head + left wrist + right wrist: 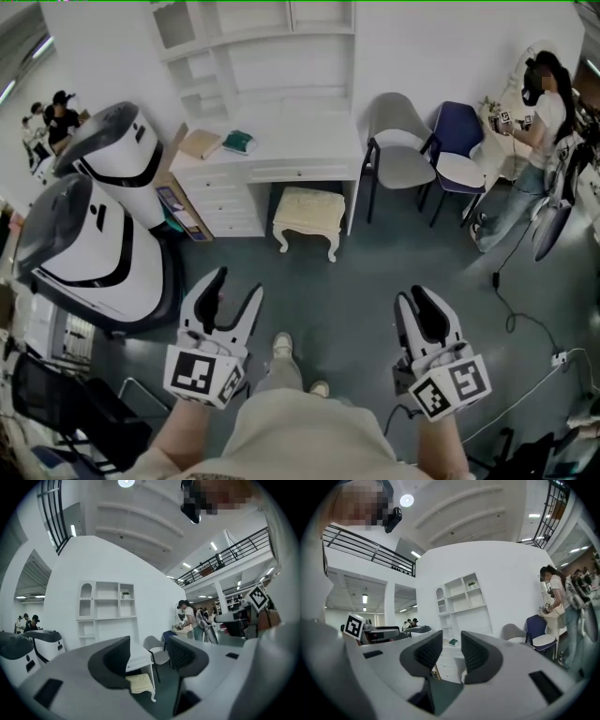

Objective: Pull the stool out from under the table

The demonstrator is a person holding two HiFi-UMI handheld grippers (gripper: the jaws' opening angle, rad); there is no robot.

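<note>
A cream padded stool [306, 215] with curved white legs stands partly tucked in the knee gap of the white desk [281, 155], a good way ahead of me. In the left gripper view the stool [139, 682] shows low between the jaws, far off. My left gripper [236, 284] is held low at the left, open, with nothing between its jaws; the left gripper [147, 654] points toward the desk. My right gripper [414, 295] hangs at the right, its jaws standing a narrow gap apart and holding nothing. The right gripper [451, 648] also faces the desk and shelves.
Two large white-and-black machines [98, 239] stand at the left. A grey chair [401, 155] and a blue chair [461, 150] are right of the desk, and a person [542, 117] stands beyond them. A cable [525, 321] lies on the floor at the right. A green book [239, 142] is on the desk.
</note>
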